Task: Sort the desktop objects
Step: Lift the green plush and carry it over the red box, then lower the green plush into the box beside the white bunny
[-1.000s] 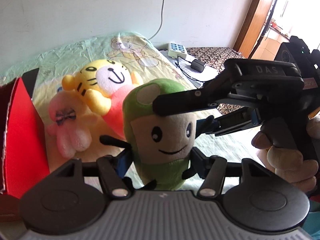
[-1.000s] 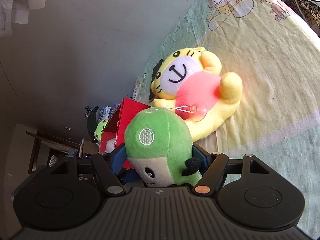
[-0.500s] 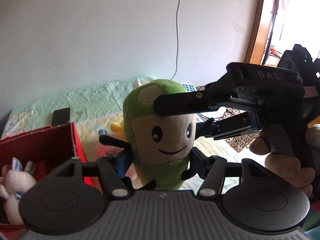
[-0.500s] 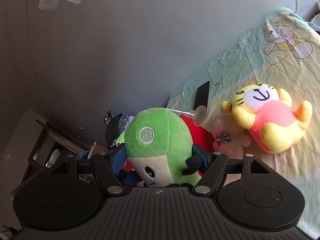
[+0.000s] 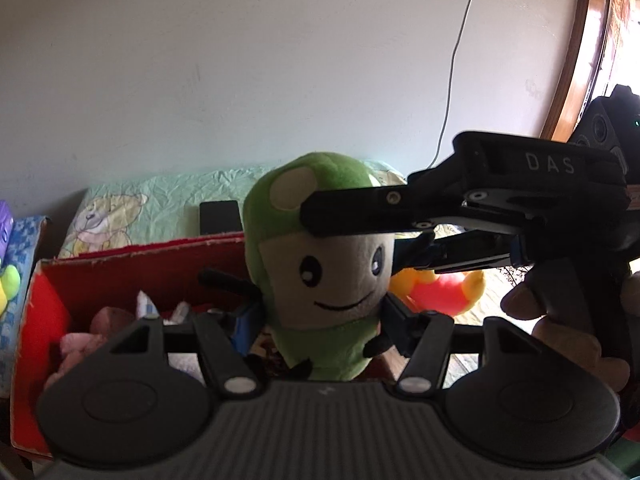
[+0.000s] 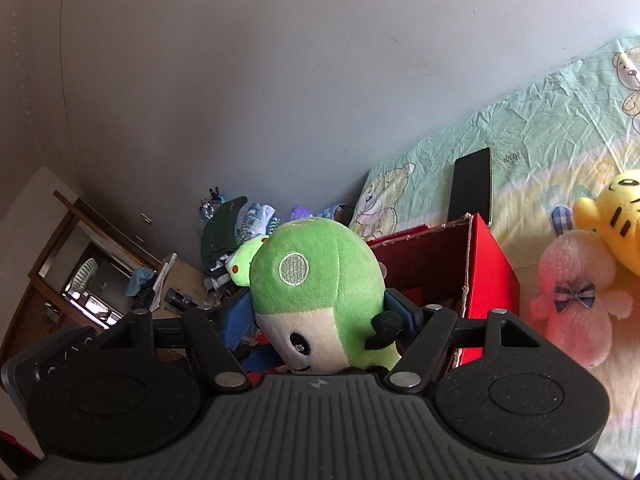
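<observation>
Item: green plush (image 5: 320,280), smiling face, pale spot on its cap. We hold it in the air over the open red box (image 5: 132,276), both grippers on it.

Left gripper (image 5: 320,320): its fingers pinch the plush at the lower body, one on each side. Right gripper (image 6: 320,312): its fingers pinch the head from both sides; in the left view it (image 5: 460,216) reaches in from the right, its upper finger across the plush's forehead, with our hand (image 5: 560,320) on its grip.

Box: red card, open top, standing on the bed (image 6: 540,128) by the wall. Inside we see a pink plush (image 5: 84,344) and other soft things that we cannot make out.

Also on the bed, right of the box: a pink bear (image 6: 576,300) with a checked bow, touching a yellow plush (image 6: 616,220). A black phone (image 6: 470,184) lies flat behind the box.
</observation>
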`<control>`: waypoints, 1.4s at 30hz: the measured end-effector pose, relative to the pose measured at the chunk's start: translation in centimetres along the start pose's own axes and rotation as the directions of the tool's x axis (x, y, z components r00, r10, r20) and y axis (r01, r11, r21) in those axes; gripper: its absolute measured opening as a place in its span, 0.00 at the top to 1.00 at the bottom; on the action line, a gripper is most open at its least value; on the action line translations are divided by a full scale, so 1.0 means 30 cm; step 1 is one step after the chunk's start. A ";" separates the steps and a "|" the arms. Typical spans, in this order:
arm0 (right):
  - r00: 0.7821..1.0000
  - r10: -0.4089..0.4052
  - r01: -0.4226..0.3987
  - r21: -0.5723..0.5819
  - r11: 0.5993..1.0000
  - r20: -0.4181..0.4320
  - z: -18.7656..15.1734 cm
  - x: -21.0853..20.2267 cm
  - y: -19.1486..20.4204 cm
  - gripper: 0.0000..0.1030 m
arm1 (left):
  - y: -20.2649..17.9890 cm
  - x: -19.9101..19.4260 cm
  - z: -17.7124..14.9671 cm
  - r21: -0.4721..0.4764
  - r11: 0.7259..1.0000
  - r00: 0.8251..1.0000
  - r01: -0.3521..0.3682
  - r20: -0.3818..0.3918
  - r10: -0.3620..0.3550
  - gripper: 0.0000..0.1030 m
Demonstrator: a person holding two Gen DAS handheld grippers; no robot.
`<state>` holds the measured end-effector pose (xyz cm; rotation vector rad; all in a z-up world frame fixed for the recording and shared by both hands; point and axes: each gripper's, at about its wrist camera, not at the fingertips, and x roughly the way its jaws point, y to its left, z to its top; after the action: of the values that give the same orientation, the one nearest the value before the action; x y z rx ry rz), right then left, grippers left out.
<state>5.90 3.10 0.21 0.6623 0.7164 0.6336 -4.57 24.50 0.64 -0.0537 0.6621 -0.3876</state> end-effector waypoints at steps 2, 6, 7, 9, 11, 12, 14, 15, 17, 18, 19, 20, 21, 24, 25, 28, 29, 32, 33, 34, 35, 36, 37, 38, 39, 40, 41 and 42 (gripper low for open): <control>0.999 -0.036 0.036 0.015 0.999 -0.019 -0.015 0.041 0.001 0.30 | 0.048 0.020 -0.021 -0.028 0.999 1.000 0.016 -0.025 -0.017 0.39; 0.990 -0.127 0.128 0.006 0.992 -0.067 -0.040 0.108 0.009 0.30 | 0.119 0.078 -0.054 -0.078 0.996 0.994 0.047 -0.095 -0.055 0.39; 0.984 -0.154 0.155 0.007 0.988 -0.085 -0.045 0.138 0.002 0.30 | 0.133 0.094 -0.064 -0.084 0.995 0.992 0.052 -0.114 -0.061 0.39; 0.977 -0.182 0.184 0.012 0.983 -0.110 -0.050 0.159 0.002 0.30 | 0.150 0.117 -0.081 -0.088 0.995 0.988 0.056 -0.140 -0.068 0.39; 0.963 -0.228 0.233 0.017 0.972 -0.142 -0.051 0.199 -0.003 0.29 | 0.168 0.135 -0.094 -0.088 0.994 0.984 0.058 -0.162 -0.072 0.39; 0.951 -0.261 0.267 0.016 0.964 -0.163 -0.051 0.222 -0.004 0.29 | 0.176 0.149 -0.098 -0.089 0.994 0.981 0.058 -0.180 -0.073 0.40; 0.925 -0.344 0.340 -0.050 0.939 -0.162 -0.054 0.251 0.020 0.29 | 0.194 0.181 -0.109 -0.080 0.995 0.975 0.058 -0.212 -0.074 0.43; 0.911 -0.378 0.370 -0.080 0.926 -0.166 -0.057 0.267 0.030 0.29 | 0.191 0.186 -0.113 -0.071 0.996 0.974 0.061 -0.215 -0.076 0.43; 0.885 -0.433 0.414 -0.138 0.900 -0.169 -0.067 0.294 0.049 0.27 | 0.186 0.190 -0.113 -0.054 0.996 0.973 0.066 -0.219 -0.077 0.43; 0.871 -0.459 0.434 -0.165 0.886 -0.173 -0.070 0.314 0.051 0.27 | 0.193 0.198 -0.112 -0.048 0.996 0.973 0.072 -0.217 -0.081 0.43; 0.863 -0.475 0.446 -0.181 0.877 -0.172 -0.071 0.325 0.055 0.26 | 0.196 0.200 -0.112 -0.049 0.996 0.972 0.080 -0.219 -0.089 0.43; 0.860 -0.480 0.450 -0.188 0.873 -0.171 -0.071 0.330 0.056 0.26 | 0.199 0.201 -0.113 -0.053 0.995 0.971 0.083 -0.222 -0.093 0.43; 0.857 -0.486 0.454 -0.195 0.869 -0.172 -0.067 0.339 0.053 0.26 | 0.206 0.203 -0.113 -0.056 0.995 0.970 0.085 -0.223 -0.096 0.44; 0.852 -0.490 0.455 -0.202 0.867 -0.183 -0.057 0.352 0.050 0.25 | 0.227 0.214 -0.112 -0.066 0.994 0.969 0.086 -0.228 -0.099 0.44; 0.852 -0.490 0.453 -0.207 0.867 -0.186 -0.055 0.355 0.049 0.26 | 0.232 0.215 -0.111 -0.067 0.994 0.969 0.085 -0.228 -0.098 0.44; 0.833 -0.518 0.472 -0.241 0.848 -0.191 -0.048 0.382 0.060 0.25 | 0.256 0.224 -0.101 -0.073 0.994 0.968 0.084 -0.232 -0.099 0.40; 0.826 -0.532 0.482 -0.254 0.838 -0.187 -0.047 0.391 0.063 0.26 | 0.260 0.229 -0.098 -0.072 0.994 0.967 0.083 -0.235 -0.098 0.39; 0.805 -0.567 0.511 -0.283 0.812 -0.175 -0.047 0.411 0.069 0.25 | 0.265 0.239 -0.086 -0.068 0.993 0.966 0.093 -0.235 -0.107 0.41; 0.801 -0.573 0.515 -0.287 0.808 -0.174 -0.046 0.412 0.070 0.25 | 0.264 0.241 -0.083 -0.064 0.993 0.966 0.098 -0.234 -0.111 0.41; 0.796 -0.580 0.524 -0.286 0.802 -0.170 -0.042 0.408 0.068 0.25 | 0.263 0.243 -0.081 -0.058 0.993 0.966 0.102 -0.233 -0.113 0.41; 0.795 -0.585 0.531 -0.280 0.800 -0.163 -0.035 0.401 0.066 0.25 | 0.263 0.246 -0.081 -0.054 0.993 0.965 0.105 -0.234 -0.115 0.41; 0.795 -0.587 0.539 -0.269 0.798 -0.151 -0.026 0.388 0.063 0.25 | 0.265 0.252 -0.084 -0.051 0.993 0.965 0.107 -0.237 -0.116 0.41; 0.802 -0.580 0.538 -0.249 0.805 -0.141 -0.014 0.371 0.059 0.26 | 0.265 0.255 -0.084 -0.049 0.993 0.964 0.111 -0.239 -0.120 0.41; 0.815 -0.561 0.525 -0.226 0.821 -0.144 -0.004 0.358 0.053 0.26 | 0.264 0.257 -0.083 -0.047 0.992 0.963 0.117 -0.241 -0.125 0.42; 0.830 -0.539 0.511 -0.193 0.838 -0.142 0.004 0.340 0.048 0.26 | 0.262 0.259 -0.081 -0.042 0.992 0.963 0.119 -0.240 -0.126 0.42; 0.839 -0.528 0.504 -0.174 0.846 -0.133 0.009 0.327 0.043 0.26 | 0.259 0.261 -0.079 -0.037 0.992 0.963 0.120 -0.239 -0.126 0.42; 0.843 -0.525 0.505 -0.162 0.848 -0.118 0.012 0.317 0.042 0.26 | 0.257 0.265 -0.076 -0.032 0.992 0.963 0.123 -0.239 -0.127 0.42; 0.840 -0.533 0.516 -0.155 0.842 -0.103 0.013 0.310 0.040 0.27 | 0.254 0.270 -0.073 -0.028 0.992 0.962 0.125 -0.240 -0.128 0.42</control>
<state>11.37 10.36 -2.20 0.2815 0.9411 0.2086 2.48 28.77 -7.16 -0.0619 0.9046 -0.5186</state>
